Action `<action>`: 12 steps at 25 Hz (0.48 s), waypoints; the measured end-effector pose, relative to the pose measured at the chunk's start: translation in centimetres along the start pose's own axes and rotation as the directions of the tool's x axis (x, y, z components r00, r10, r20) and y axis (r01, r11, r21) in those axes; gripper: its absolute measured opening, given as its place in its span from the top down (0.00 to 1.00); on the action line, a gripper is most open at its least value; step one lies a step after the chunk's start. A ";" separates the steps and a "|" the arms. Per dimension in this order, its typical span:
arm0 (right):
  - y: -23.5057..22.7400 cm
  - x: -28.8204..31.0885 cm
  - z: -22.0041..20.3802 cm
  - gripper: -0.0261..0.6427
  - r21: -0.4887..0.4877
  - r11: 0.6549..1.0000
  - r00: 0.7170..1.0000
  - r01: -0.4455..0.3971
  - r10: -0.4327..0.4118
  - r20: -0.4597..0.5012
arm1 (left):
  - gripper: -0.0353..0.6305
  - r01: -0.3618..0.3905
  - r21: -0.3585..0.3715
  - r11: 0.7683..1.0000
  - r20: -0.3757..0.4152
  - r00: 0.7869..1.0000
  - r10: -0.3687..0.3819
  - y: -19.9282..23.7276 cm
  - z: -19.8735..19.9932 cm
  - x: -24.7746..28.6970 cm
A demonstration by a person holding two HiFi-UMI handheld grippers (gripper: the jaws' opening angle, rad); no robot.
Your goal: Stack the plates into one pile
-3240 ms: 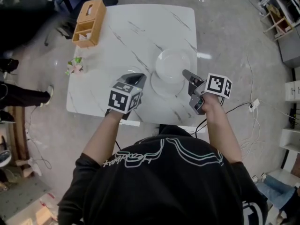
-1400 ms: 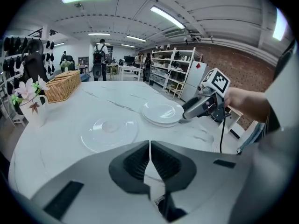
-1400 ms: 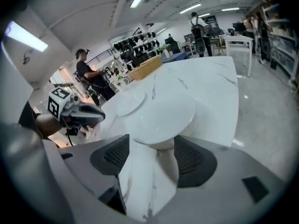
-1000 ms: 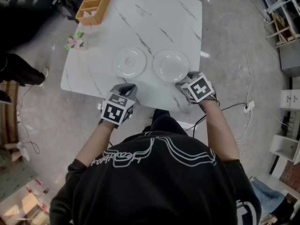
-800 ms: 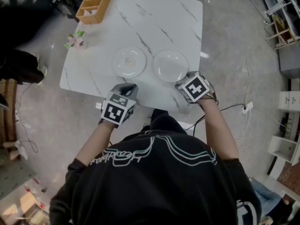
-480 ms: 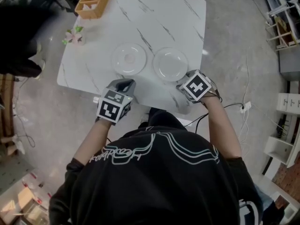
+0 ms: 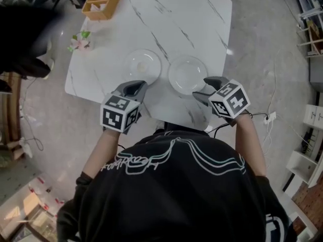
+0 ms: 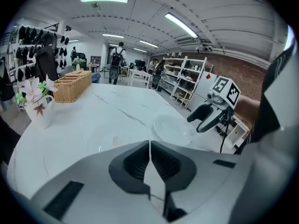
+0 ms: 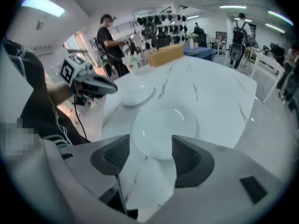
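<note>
Two clear glass plates lie side by side on the white marble table (image 7: 202, 19): the left plate (image 7: 142, 64) and the right plate (image 7: 187, 74). My left gripper (image 7: 135, 87) hovers at the near table edge just short of the left plate, and its jaws are shut with nothing in them (image 8: 149, 144). From it the right plate (image 8: 172, 129) shows ahead. My right gripper (image 7: 205, 87) is open at the near rim of the right plate (image 9: 164, 129), which shows between the spread jaws (image 9: 150, 146); whether it touches the plate I cannot tell. The left plate (image 9: 135, 93) lies beyond.
A wicker basket (image 7: 103, 1) stands at the far left corner, with a small flower vase (image 7: 78, 41) at the left edge. A dark-clothed person (image 7: 20, 39) stands left of the table. Cables trail on the floor at the right (image 7: 265, 117).
The plates have stayed put over the last second. My right gripper has swung a little to the right, and its open jaws now show at the right plate. The left gripper has barely moved.
</note>
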State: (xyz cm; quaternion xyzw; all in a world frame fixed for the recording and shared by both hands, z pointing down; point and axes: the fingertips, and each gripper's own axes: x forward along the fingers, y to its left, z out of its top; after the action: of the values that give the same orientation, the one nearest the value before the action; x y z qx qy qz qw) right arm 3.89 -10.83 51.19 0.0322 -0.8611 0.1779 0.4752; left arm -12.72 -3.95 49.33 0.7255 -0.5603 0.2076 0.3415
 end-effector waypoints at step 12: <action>-1.4 -0.2 10.2 0.67 0.079 0.982 0.899 -0.171 0.123 0.421 | 0.90 -0.054 -0.050 0.997 -0.004 0.999 0.054 1.7 3.9 1.4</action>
State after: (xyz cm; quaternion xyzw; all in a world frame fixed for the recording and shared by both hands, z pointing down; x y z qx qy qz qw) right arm -3.93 -15.58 46.48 0.0310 -0.9306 0.2511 0.2645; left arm -14.25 -7.94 48.12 0.7011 -0.5842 0.2035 0.3546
